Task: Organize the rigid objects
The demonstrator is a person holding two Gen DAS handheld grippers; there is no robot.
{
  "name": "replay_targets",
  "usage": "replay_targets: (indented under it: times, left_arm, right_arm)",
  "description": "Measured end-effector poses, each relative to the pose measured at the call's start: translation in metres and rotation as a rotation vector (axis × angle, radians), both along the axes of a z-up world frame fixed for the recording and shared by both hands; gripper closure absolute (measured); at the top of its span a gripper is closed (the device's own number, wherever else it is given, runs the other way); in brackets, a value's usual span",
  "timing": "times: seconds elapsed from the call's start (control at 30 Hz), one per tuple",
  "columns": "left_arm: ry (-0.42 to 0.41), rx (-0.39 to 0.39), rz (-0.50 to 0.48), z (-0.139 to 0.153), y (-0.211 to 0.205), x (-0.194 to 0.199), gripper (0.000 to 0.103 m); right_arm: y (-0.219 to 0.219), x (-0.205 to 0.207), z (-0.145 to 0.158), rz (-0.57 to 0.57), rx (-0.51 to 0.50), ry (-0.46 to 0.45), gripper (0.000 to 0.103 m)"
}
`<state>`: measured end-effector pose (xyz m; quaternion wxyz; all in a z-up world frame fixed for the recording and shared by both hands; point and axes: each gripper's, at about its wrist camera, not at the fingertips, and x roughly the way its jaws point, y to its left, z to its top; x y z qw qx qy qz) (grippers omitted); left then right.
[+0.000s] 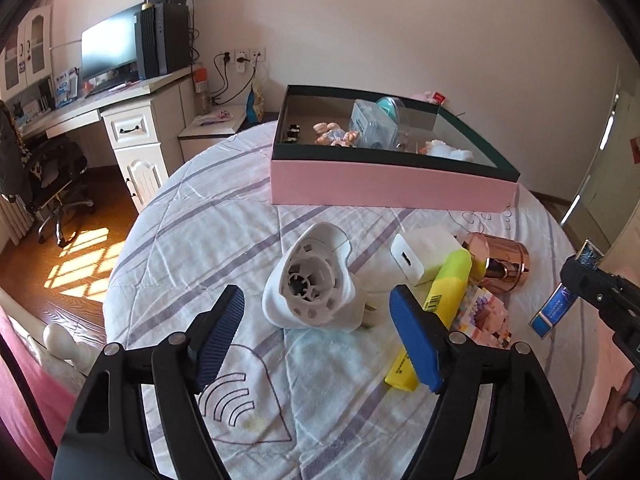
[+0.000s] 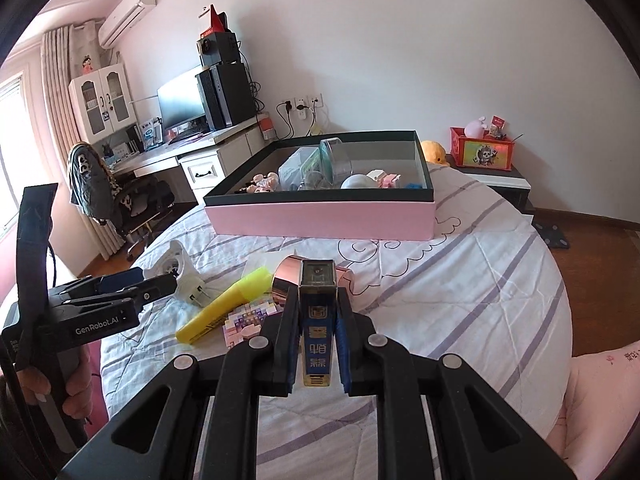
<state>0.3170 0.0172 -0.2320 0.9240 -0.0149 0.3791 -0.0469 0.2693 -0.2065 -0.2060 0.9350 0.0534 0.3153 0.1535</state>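
Observation:
My left gripper (image 1: 318, 304) stands open over the quilt, and a white plug-in device (image 1: 308, 280) lies just ahead between its fingertips, untouched. To its right lie a white charger cube (image 1: 420, 254), a yellow highlighter (image 1: 440, 304), a rose-gold cylinder (image 1: 500, 260) and a pink block figure (image 1: 488, 312). My right gripper (image 2: 318, 292) is shut on a slim blue and gold box (image 2: 316, 340), held above that pile. The pink storage box (image 2: 320, 220) with a dark rim sits farther back and holds several small items.
The round bed (image 2: 460, 280) is covered by a striped white quilt. A desk with a monitor (image 1: 108, 48) and an office chair (image 1: 52, 168) stand at the left. A low cabinet with a red bin (image 2: 482, 154) is at the far right, and a hand (image 2: 36, 384) grips the left tool.

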Motion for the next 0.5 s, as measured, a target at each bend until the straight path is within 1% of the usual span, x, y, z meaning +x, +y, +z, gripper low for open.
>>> replay_targets:
  times: [0.07,0.13,0.17,0.2,0.27,0.37,0.43,0.5]
  left_arm:
    - [0.037,0.021,0.013,-0.009,-0.003,0.015,0.026]
    - [0.065,0.018,0.028,-0.017,-0.002,0.027,0.027]
    - [0.080,0.013,0.032,-0.020,-0.001,0.033,0.034]
    - [0.090,0.008,0.033,-0.023,0.000,0.037,0.038]
    - [0.079,0.031,0.028,-0.023,-0.003,0.039,0.038]
    - [0.035,0.048,0.028,-0.016,-0.005,0.030,0.038]
    - [0.002,0.058,0.034,-0.007,-0.005,0.020,0.038]
    - [-0.036,0.052,0.024,0.007,-0.010,0.008,0.038]
  right_arm:
    - [0.000,0.004,-0.003,0.007,0.001,0.008,0.087]
    - [0.001,0.009,-0.006,0.015,-0.001,0.018,0.087]
    - [0.001,0.011,-0.007,0.018,-0.001,0.021,0.087]
    - [0.001,0.014,-0.008,0.023,0.000,0.025,0.087]
    - [0.002,0.016,-0.010,0.027,0.001,0.031,0.087]
    - [0.003,0.020,-0.012,0.030,0.002,0.037,0.087]
    - [0.003,0.020,-0.011,0.028,0.003,0.032,0.087]
    - [0.004,0.019,-0.008,0.021,0.000,0.023,0.087]
